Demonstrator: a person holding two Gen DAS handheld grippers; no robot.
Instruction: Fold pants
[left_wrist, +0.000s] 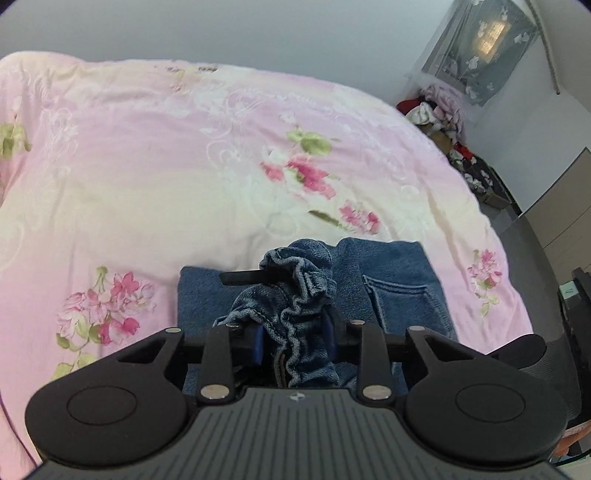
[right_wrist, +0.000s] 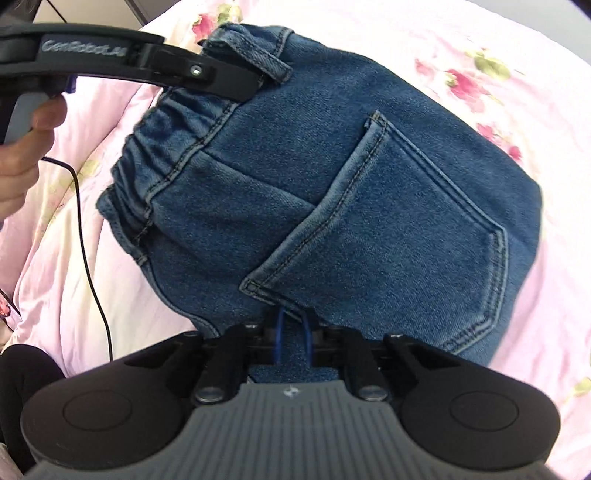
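Jeans already a compact fold on floral quilt; left gripper pinching elastic waistband, right gripper clamped on bottom edge. Final placement left, I'd judge.

free: wide pink blanket past the jeans | blocked: clothes pile by the wall, black cord beside the jeans
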